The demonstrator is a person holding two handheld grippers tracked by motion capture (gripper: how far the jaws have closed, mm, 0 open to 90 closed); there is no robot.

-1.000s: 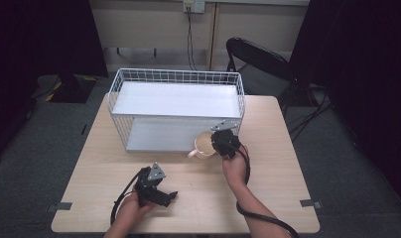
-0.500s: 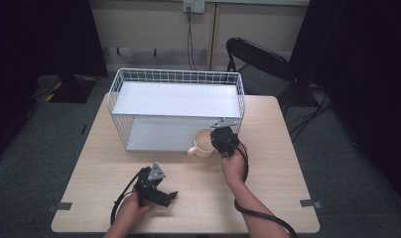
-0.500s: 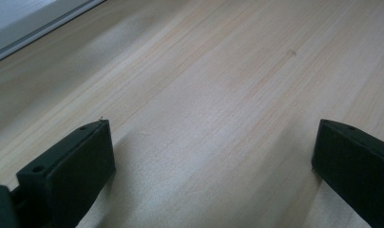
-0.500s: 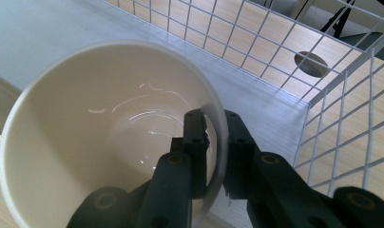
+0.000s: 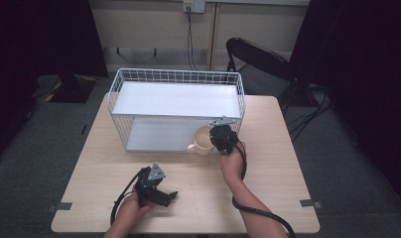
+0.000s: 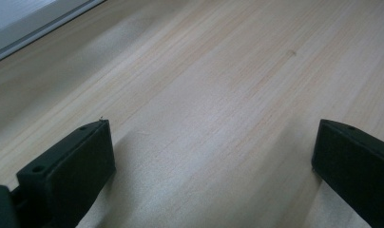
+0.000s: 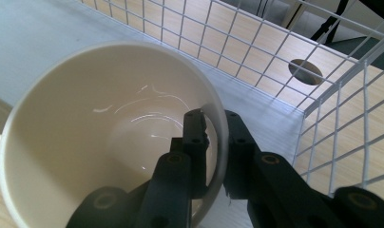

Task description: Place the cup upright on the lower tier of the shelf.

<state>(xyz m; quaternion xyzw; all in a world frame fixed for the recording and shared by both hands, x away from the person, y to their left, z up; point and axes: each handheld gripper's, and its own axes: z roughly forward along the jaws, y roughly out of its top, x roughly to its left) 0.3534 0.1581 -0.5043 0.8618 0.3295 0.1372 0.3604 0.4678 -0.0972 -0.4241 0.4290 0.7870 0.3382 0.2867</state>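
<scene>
Right gripper (image 7: 214,118) clamped on mug (image 7: 85,142) wall (one jaw inside, one outside), at rack (image 5: 139,99) lower shelf. Left gripper (image 6: 211,156) spread wide; low over table (image 6: 204,85), nothing between.

The right tongs (image 5: 216,138), clamped on the cream mug's (image 5: 202,140) wall, carried it slightly farther under the wire rack's (image 5: 176,78) top shelf, onto the white lower shelf (image 5: 154,136).

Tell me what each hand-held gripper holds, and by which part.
The right hand-held gripper clamps the cream mug by its rim wall, one jaw inside. The left hand-held gripper holds nothing.
</scene>
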